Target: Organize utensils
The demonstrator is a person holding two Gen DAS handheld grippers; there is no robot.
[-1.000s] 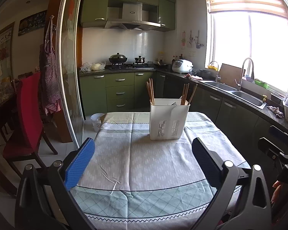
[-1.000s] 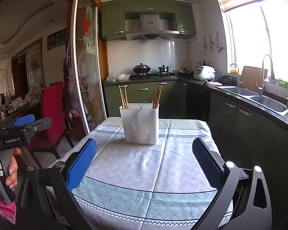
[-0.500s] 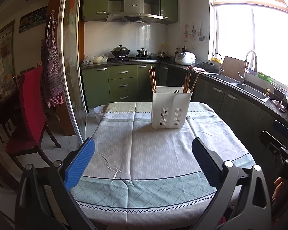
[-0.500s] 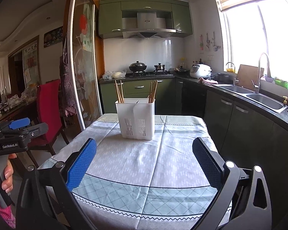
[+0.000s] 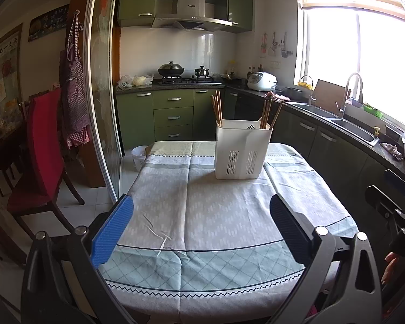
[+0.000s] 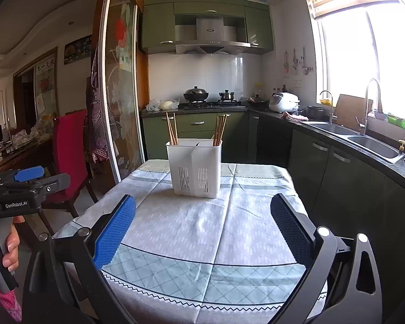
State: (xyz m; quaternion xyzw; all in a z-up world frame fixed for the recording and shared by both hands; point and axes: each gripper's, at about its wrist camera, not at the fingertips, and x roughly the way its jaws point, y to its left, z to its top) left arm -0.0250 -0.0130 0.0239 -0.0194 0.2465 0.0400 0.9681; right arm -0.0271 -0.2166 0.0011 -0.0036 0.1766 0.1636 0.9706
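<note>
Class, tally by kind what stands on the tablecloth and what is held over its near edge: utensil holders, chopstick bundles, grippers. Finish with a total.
white utensil holder: 1
chopstick bundles: 2, one at the holder's left end, one at its right end
grippers: 2, the left gripper and the right gripper, both open
total: 5

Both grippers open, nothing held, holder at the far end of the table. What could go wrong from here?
1. The white utensil holder is tall and looks light; tugging the chopsticks sideways could tip it.
2. It stands on a loose tablecloth, which may slide or bunch if dragged.
3. The left gripper and right gripper flank one holder and might collide when both reach in.
</note>
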